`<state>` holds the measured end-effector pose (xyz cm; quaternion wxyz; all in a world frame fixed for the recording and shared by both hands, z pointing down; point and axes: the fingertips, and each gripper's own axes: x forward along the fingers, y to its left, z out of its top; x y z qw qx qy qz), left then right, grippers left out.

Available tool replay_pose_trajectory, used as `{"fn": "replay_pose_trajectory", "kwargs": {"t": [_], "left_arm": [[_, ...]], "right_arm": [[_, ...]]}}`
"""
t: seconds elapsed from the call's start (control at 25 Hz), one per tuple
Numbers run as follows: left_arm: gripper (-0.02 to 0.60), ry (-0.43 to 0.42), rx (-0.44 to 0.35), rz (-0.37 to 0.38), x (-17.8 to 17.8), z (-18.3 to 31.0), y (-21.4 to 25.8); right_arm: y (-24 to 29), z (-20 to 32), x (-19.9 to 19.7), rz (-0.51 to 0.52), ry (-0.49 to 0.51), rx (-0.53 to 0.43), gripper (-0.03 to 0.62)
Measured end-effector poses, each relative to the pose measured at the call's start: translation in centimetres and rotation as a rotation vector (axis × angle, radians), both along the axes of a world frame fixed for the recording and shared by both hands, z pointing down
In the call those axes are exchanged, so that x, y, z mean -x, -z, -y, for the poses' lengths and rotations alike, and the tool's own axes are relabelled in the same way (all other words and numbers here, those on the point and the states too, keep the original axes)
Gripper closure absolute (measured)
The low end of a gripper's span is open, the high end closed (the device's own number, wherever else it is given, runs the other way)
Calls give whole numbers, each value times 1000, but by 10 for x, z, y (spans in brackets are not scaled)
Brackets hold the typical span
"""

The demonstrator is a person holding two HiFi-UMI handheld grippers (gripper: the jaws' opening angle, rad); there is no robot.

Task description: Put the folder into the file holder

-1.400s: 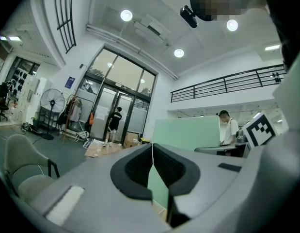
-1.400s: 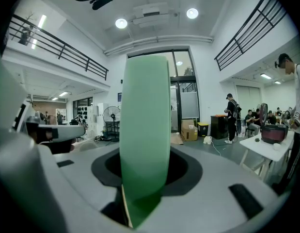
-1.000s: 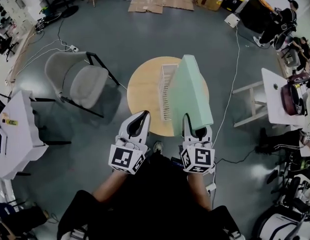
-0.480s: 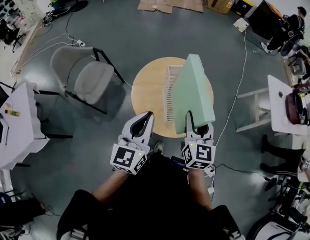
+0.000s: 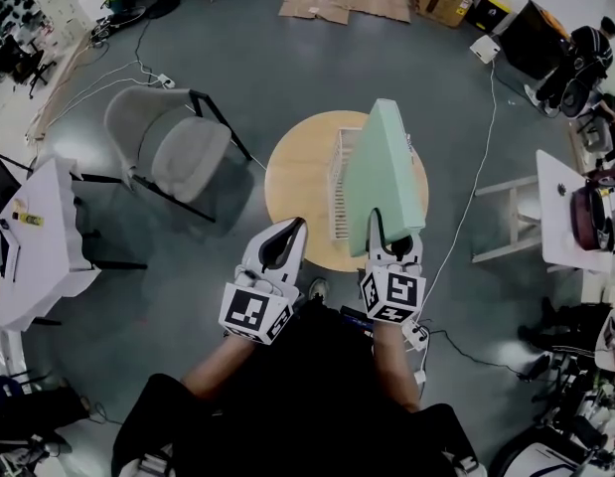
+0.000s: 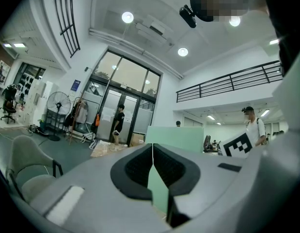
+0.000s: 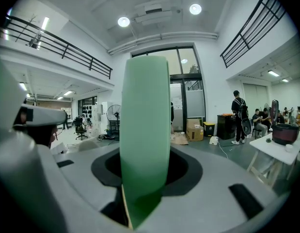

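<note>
**Folder over holder: snag risk**

Head view: right gripper [image 5: 391, 238] held the green folder [image 5: 386, 177] by its near end, over the holder [image 5: 337, 192] on the table [image 5: 292, 182]. The long overhang could snag the ribs and tip the holder.

Left gripper view: left gripper [image 6: 152, 152] jaws pressed together, empty.

Right gripper view: jaws pinched the folder's end. A shallow bite could let it twist.

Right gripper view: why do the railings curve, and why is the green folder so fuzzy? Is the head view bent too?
Right gripper view: the wide-angle lens bows the railings and darkens the corners; the folder sits very close, so it blurs; the ceiling lights glare white. Head view: also bulged, dimmer toward the edges, but the round table looks sharp.
</note>
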<state>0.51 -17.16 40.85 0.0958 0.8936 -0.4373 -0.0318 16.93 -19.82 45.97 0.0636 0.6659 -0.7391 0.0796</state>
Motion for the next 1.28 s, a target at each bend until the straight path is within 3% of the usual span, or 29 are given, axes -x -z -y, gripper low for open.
{"fn": "replay_pose_trajectory", "kwargs": {"t": [1.28], "left_arm": [[571,-24,-4,17,-11,18,-6]], "right_arm": [[-45,44,6,3,-15,18,445]]}}
